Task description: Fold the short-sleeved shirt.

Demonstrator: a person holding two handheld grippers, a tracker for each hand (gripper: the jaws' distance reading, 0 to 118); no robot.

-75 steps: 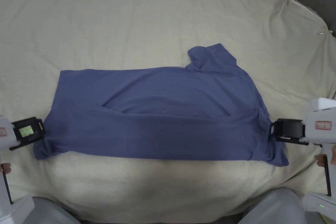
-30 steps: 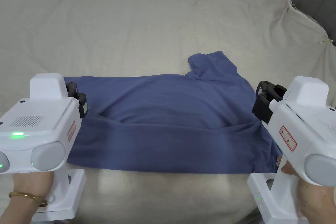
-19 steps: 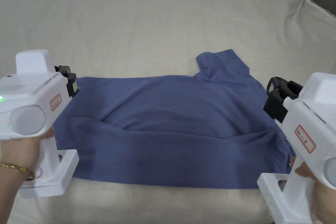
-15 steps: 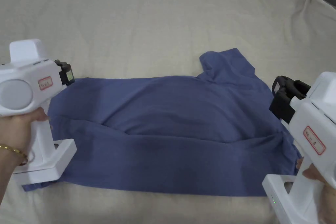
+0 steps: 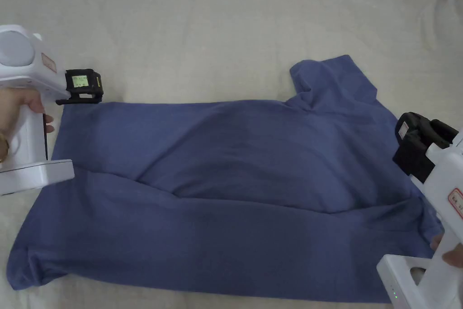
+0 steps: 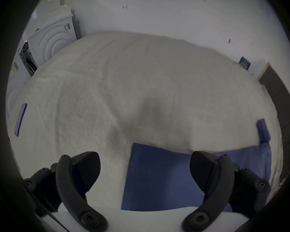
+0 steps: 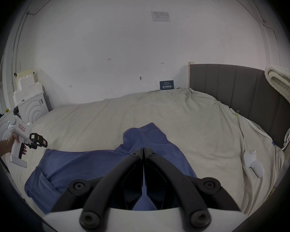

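Jaws spread wide on left gripper [image 6: 145,172] at far hem corner of blue shirt [image 5: 235,178], pressed together empty on right gripper [image 7: 143,153] over shoulder, probably staging far-edge fold on bed [image 5: 203,29].

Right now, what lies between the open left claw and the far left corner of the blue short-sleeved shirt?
Only bare beige bedsheet. In the left gripper view, the left claw hovers open above the blue short-sleeved shirt corner, not touching.
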